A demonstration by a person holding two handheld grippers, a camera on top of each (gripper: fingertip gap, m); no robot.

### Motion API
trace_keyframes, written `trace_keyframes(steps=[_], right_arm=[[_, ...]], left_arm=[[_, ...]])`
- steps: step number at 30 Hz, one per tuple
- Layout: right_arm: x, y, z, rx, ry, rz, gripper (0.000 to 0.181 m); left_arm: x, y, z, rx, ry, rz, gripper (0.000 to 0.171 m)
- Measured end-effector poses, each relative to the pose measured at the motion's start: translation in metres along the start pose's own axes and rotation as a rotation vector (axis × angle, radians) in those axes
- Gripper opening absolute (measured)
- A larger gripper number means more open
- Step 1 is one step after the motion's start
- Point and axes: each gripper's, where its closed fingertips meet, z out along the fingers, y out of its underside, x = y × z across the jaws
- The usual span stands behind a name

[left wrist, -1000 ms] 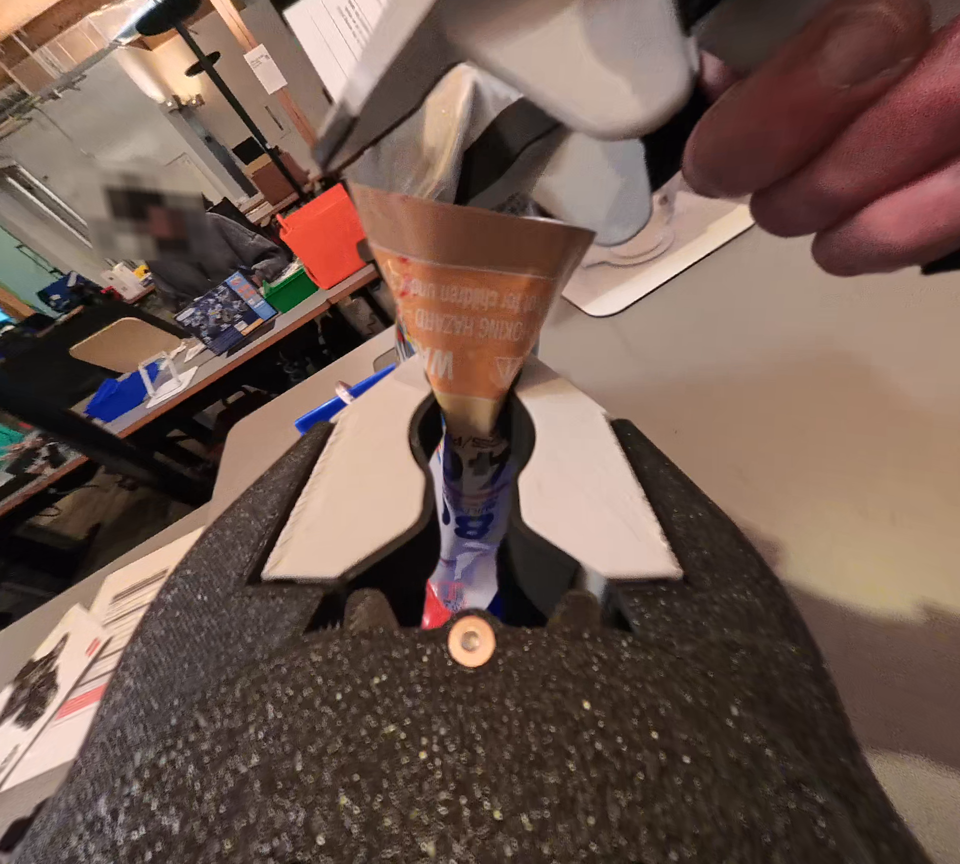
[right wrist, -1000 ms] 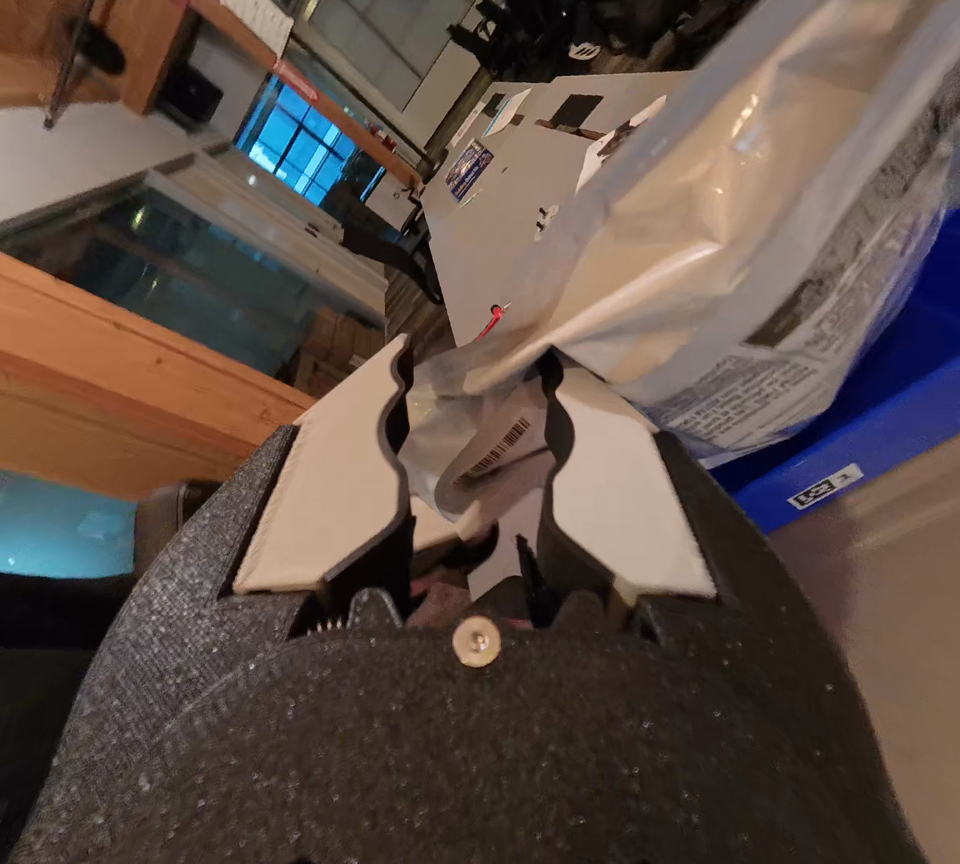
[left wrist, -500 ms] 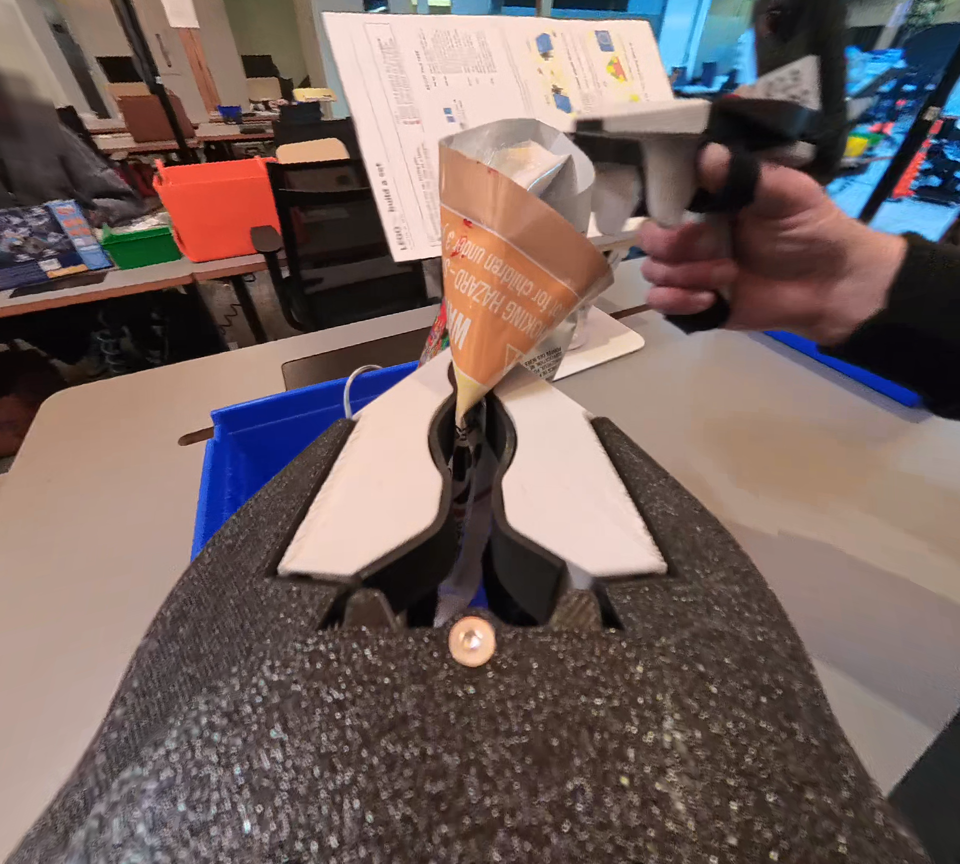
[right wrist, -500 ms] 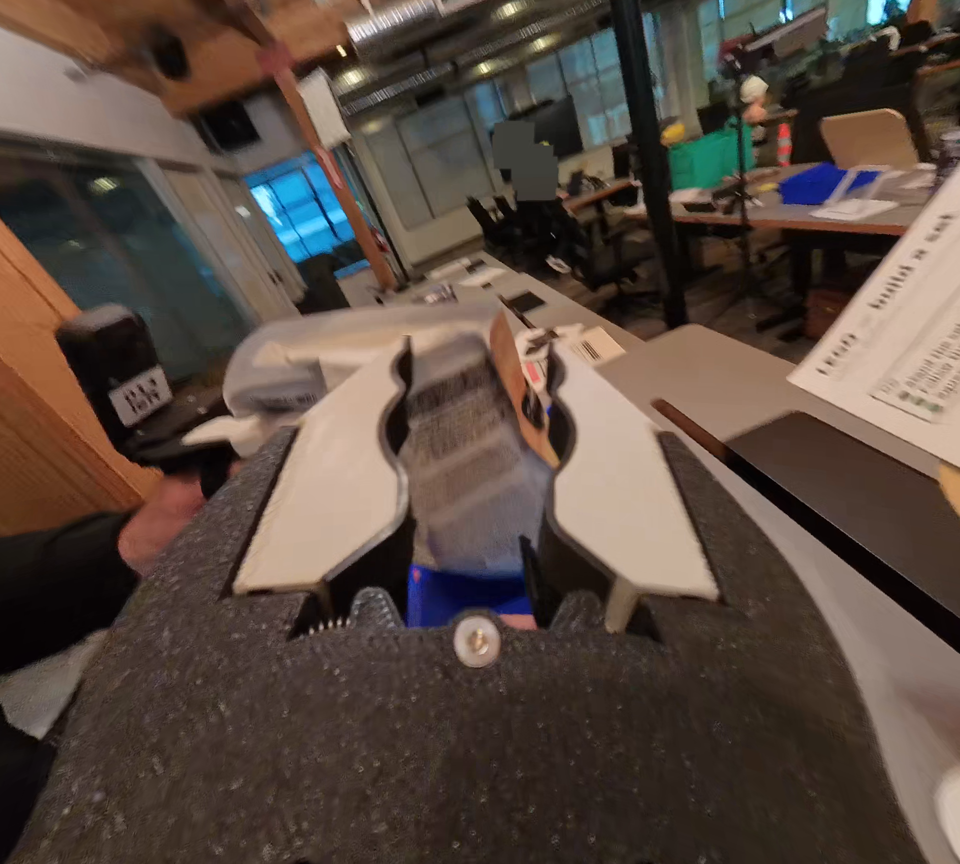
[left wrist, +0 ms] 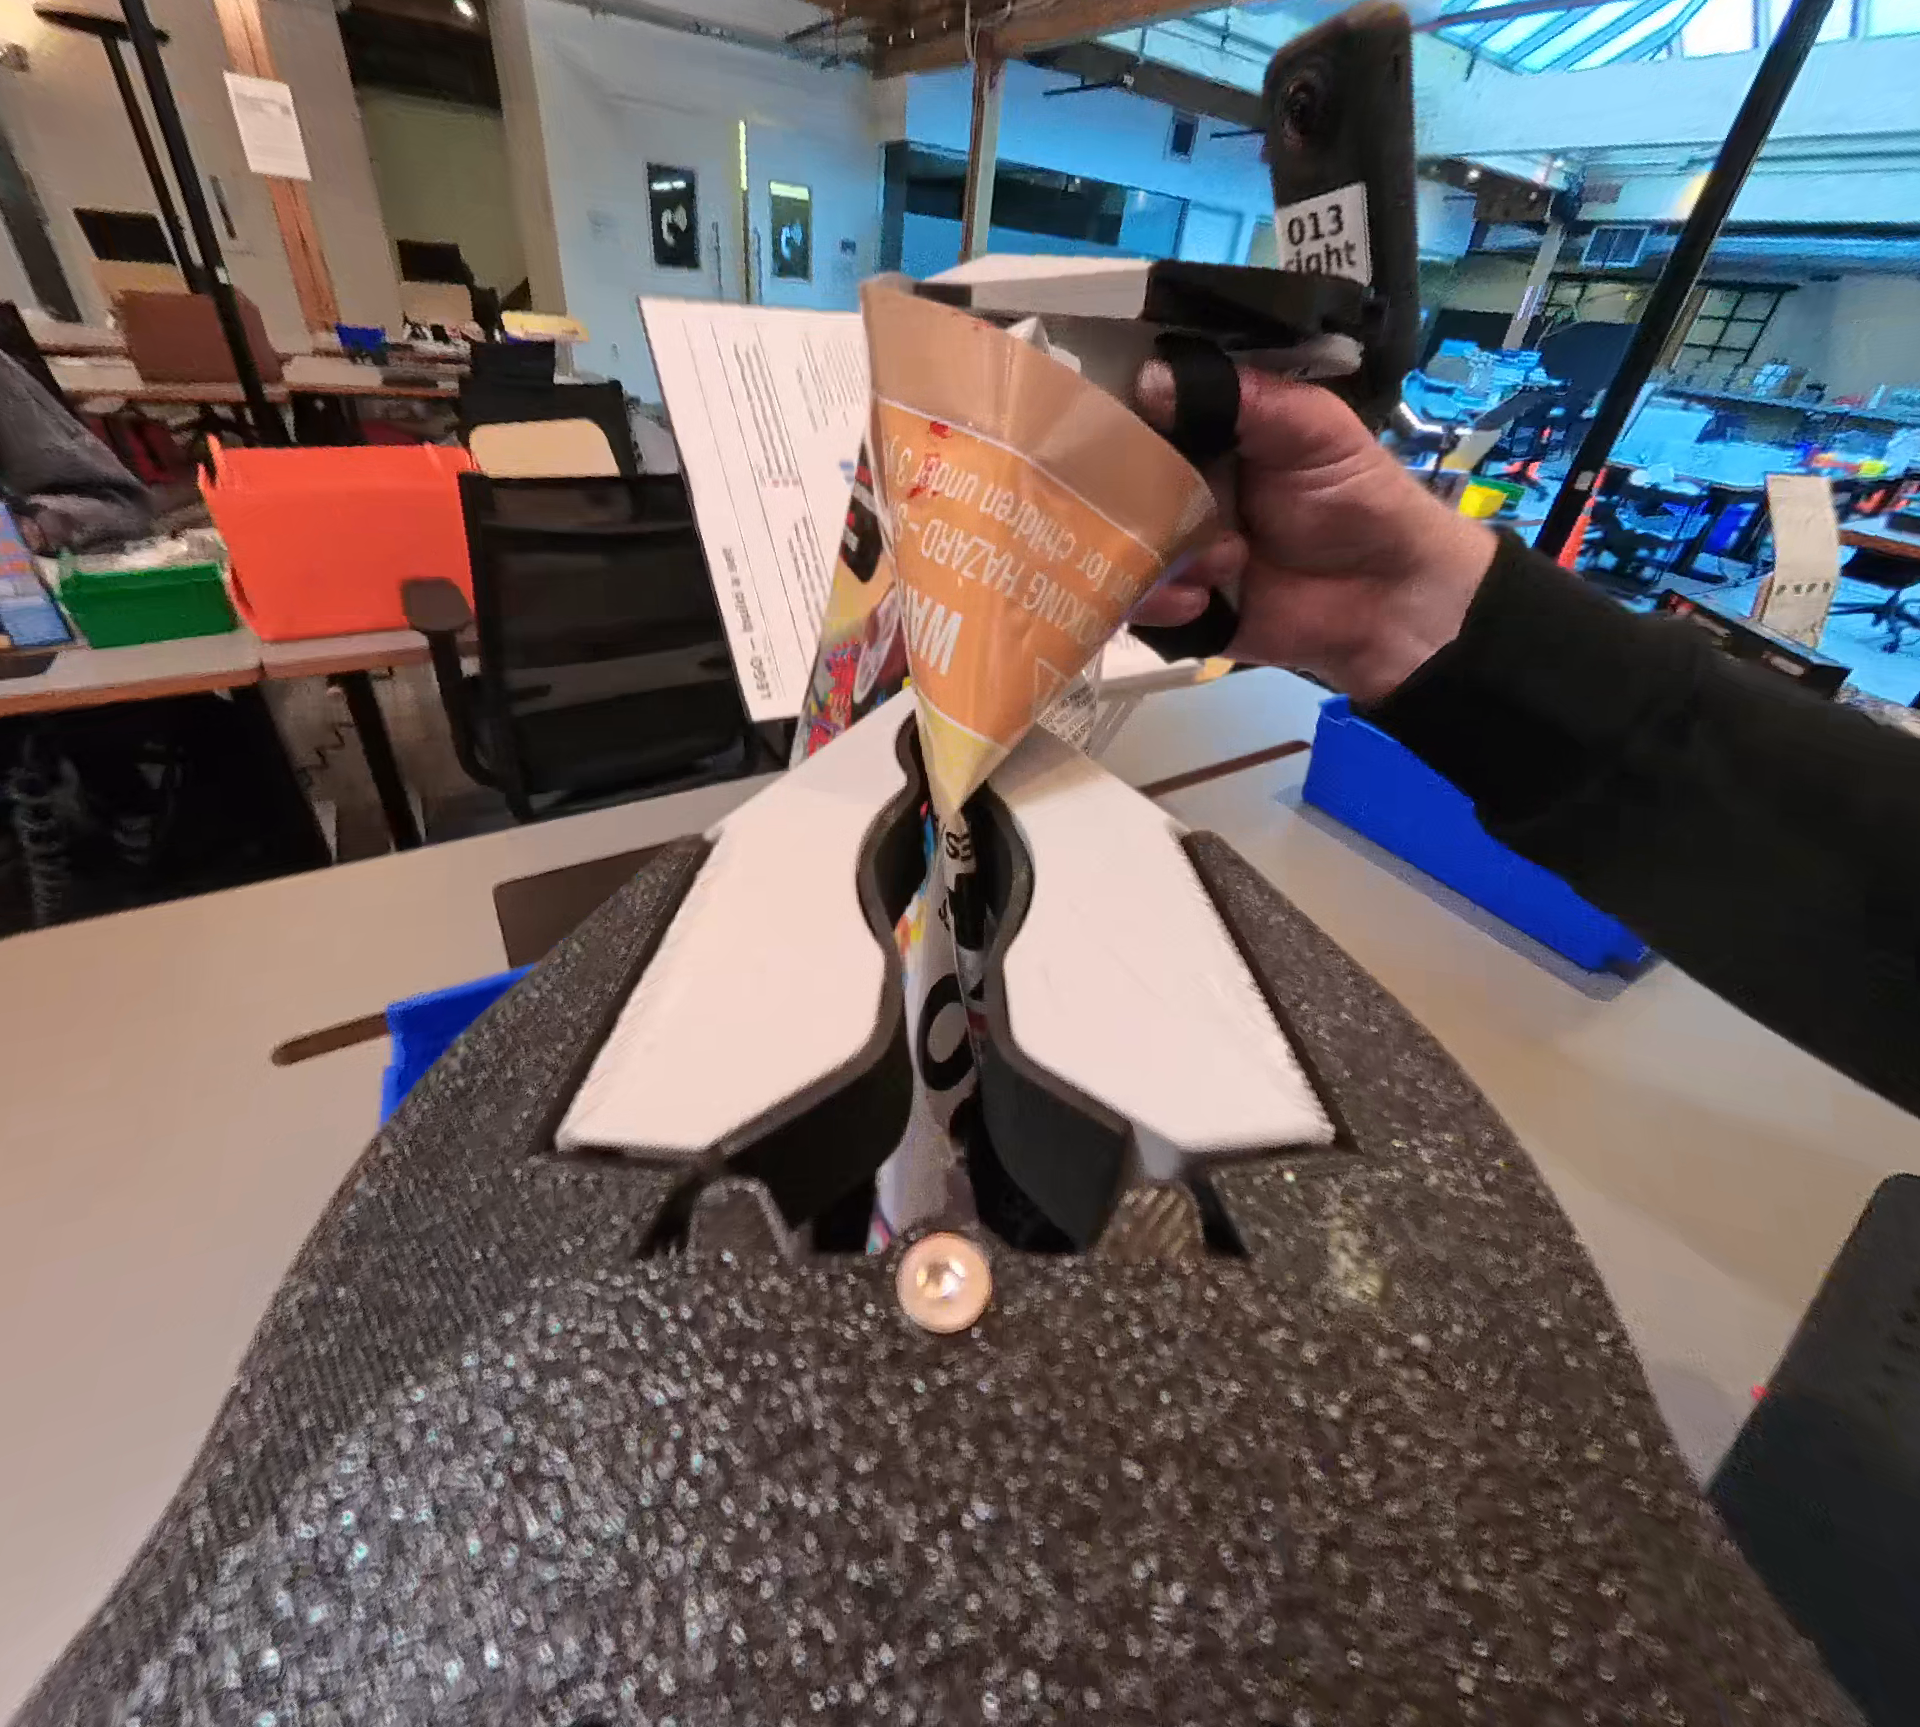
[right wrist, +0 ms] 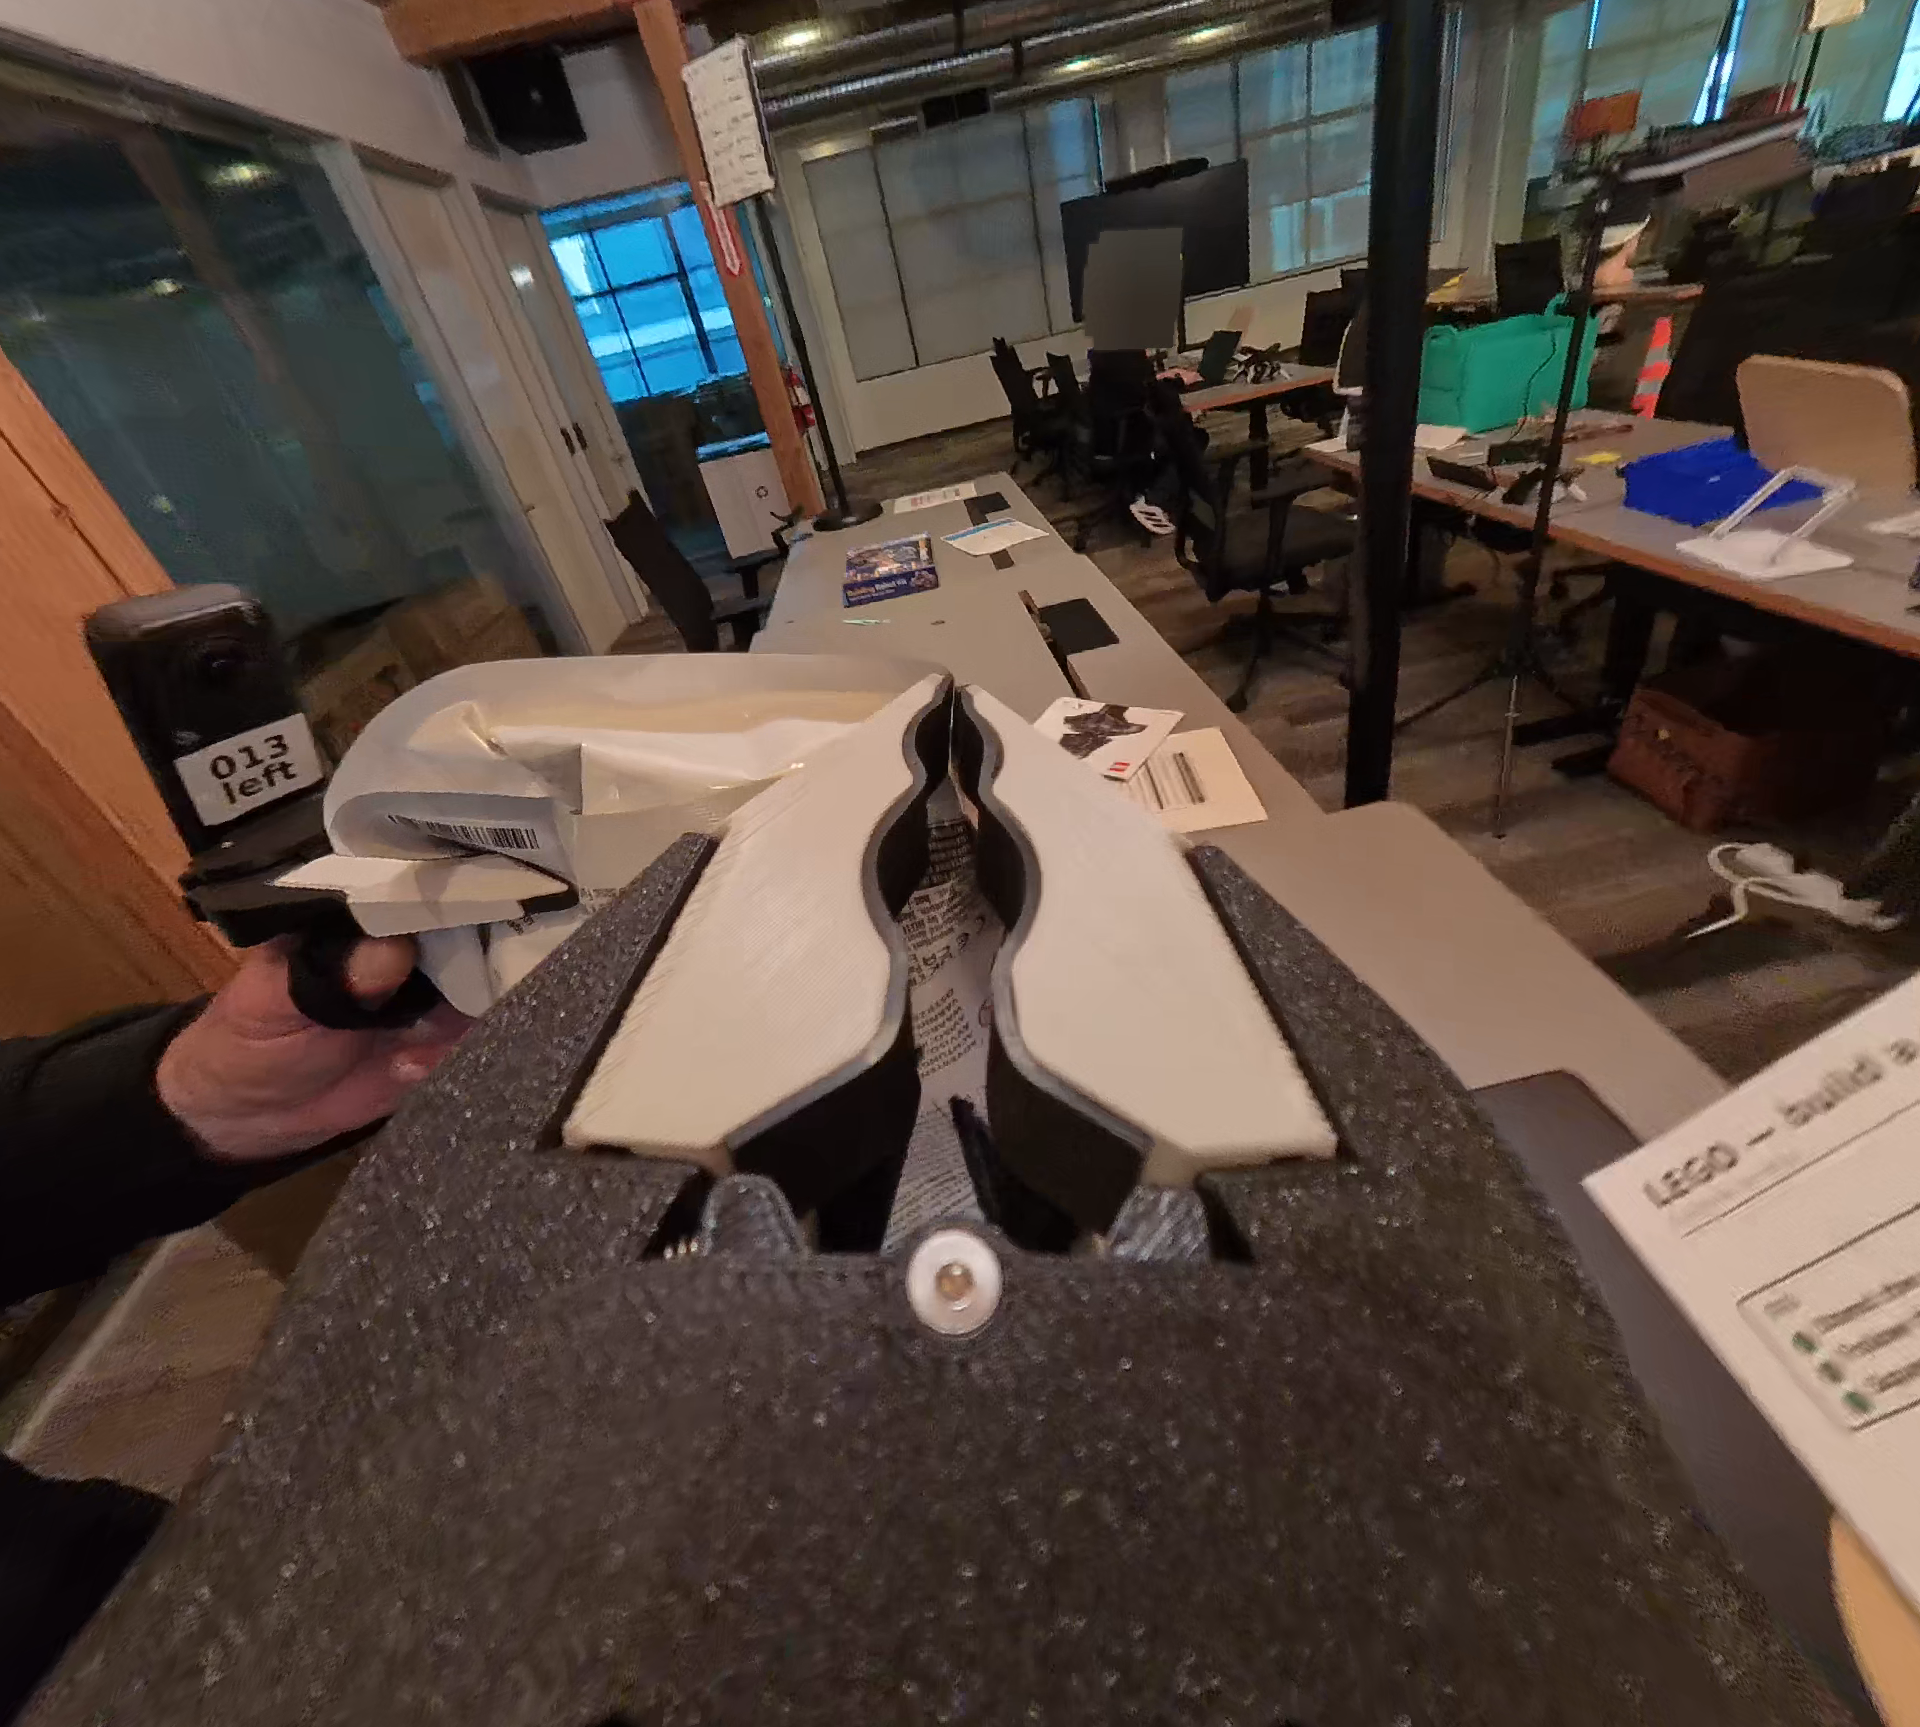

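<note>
Printed foil bag pinched between left tool, right tool

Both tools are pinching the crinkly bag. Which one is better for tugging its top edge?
Probably the right tool: it is shut on the bag at its wide upper edge. The left tool is shut on the narrow lower end, so it seems better suited to holding the bag steady.
</note>
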Motion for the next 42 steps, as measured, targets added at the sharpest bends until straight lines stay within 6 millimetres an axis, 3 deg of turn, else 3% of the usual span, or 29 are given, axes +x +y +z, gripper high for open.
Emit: trace_keyframes(steps=[7,10,13,15,24,28,31,35,39,42], right_arm=[[-0.001,-0.027,0.03,-0.031,0.012,-0.041,0.0],[0.01,-0.017,0.047,-0.058,-0.004,0.022,0.0],[-0.013,-0.048,0.043,-0.011,-0.031,-0.059,0.0],[-0.016,-0.062,0.042,0.001,-0.04,-0.045,0.0],[-0.021,-0.085,0.04,-0.036,-0.018,-0.081,0.0],[-0.03,-0.105,0.031,-0.008,-0.043,-0.097,0.0],[-0.025,-0.1,0.032,-0.036,-0.029,-0.079,0.0],[-0.047,-0.114,0.009,0.01,-0.031,-0.138,0.0],[-0.066,-0.124,-0.046,0.057,-0.04,-0.156,0.0],[-0.065,-0.115,-0.086,0.11,-0.019,-0.115,0.0]], left_arm=[[-0.003,-0.023,0.001,0.071,-0.016,-0.008,0.0],[-0.011,-0.012,0.007,0.04,-0.024,-0.016,0.0],[0.0,-0.037,-0.001,0.109,-0.004,-0.01,0.0],[0.002,-0.053,-0.002,0.12,-0.003,0.033,0.0],[0.002,-0.076,-0.003,0.115,0.04,0.041,0.0],[0.015,-0.096,-0.004,0.112,0.058,0.087,0.0],[0.014,-0.094,-0.002,0.091,0.067,0.068,0.0],[0.027,-0.1,-0.008,0.142,0.109,0.074,0.0],[0.064,-0.11,-0.004,0.145,0.174,0.171,0.0],[0.095,-0.111,0.004,0.132,0.177,0.33,0.0]])
